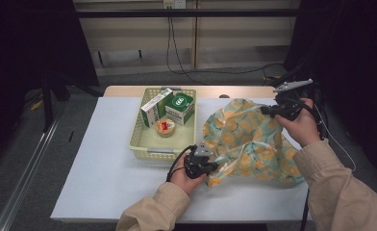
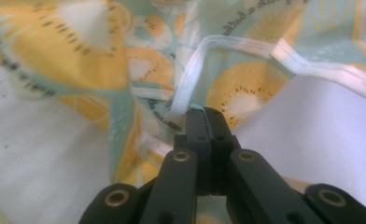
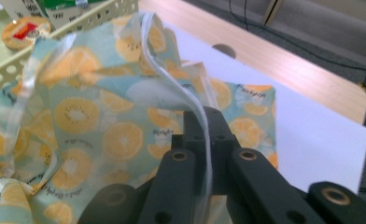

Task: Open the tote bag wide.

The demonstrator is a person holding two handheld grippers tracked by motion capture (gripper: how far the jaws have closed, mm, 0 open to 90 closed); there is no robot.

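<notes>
Citrus-print plastic bag spread across the right half of the bench, long axis slanting from the near left corner up to the far right, where it lifts off the surface. Thin, glossy, crinkled film, pale teal ground with orange and yellow fruit slices and small dark script; a white zip strip along the mouth edge, bent and wavy. Loose folds, puffed in the middle, far corner raised.

Left gripper low at the bag's near left corner, fingers clenched together on the film just beside the white strip, black tips touching. Right gripper held up above the far right of the bench, fingers clamped shut on the bag's edge, the translucent strip running down between them. Bag stretched between the two grips, sagging onto the white bench cover in between.

Just left of the bag, nearly touching its folds, a pale yellow perforated basket, rectangular, plastic. Inside it two green-and-white cartons standing against the far wall, and a small round tin with a red label lying flat. Beige sleeves at the near edge.
</notes>
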